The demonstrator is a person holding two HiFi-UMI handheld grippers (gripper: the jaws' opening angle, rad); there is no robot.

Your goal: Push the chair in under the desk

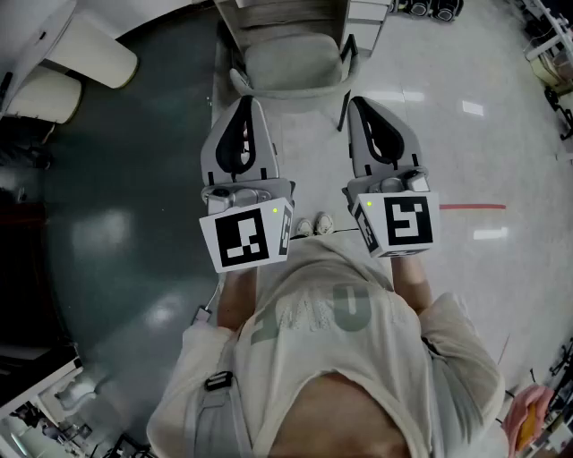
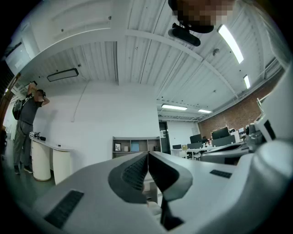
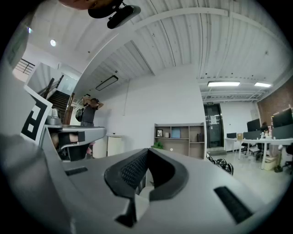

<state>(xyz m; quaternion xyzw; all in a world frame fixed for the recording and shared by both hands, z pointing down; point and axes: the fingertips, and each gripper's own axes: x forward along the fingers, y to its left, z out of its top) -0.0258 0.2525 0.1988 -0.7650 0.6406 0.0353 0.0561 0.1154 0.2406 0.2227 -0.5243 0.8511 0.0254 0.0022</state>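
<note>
My left gripper (image 1: 248, 103) and my right gripper (image 1: 358, 105) both have their jaws pressed together on nothing, and I hold them side by side, roughly level, in front of my chest. Just beyond their tips and between the two stands the pale grey cushioned chair with dark arm frames (image 1: 294, 61), its far side near the white desk (image 1: 269, 12); I cannot tell whether either tip touches the chair. The glossy dark green floor (image 1: 116, 215) spreads to my left, and a short red floor line (image 1: 472, 207) lies on pale floor to my right.
</note>
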